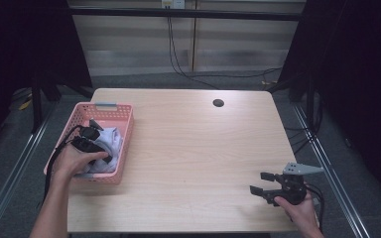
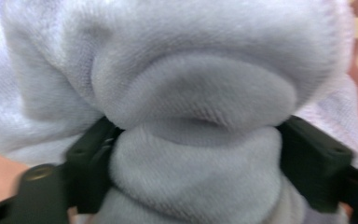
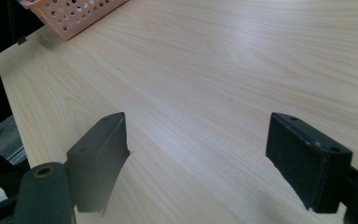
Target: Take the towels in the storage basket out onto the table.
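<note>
A pale lavender-grey cloth (image 1: 113, 136) lies bunched in the pink plastic basket (image 1: 129, 124) at the table's left. My left gripper (image 1: 103, 143) reaches into the basket, held by a hand. In the left gripper view its jaws stand wide apart, and a thick fold of the cloth (image 2: 191, 84) bulges between them, touching both pads. My right gripper (image 1: 258, 182) hovers low over the bare wood at the front right, open, with nothing between its fingers (image 3: 98, 154).
The light wooden table (image 1: 198, 148) has a round cable hole (image 1: 218, 103) near its back edge. A corner of the basket (image 3: 70, 14) shows far off in the right gripper view. Dark curtains and cables flank the table.
</note>
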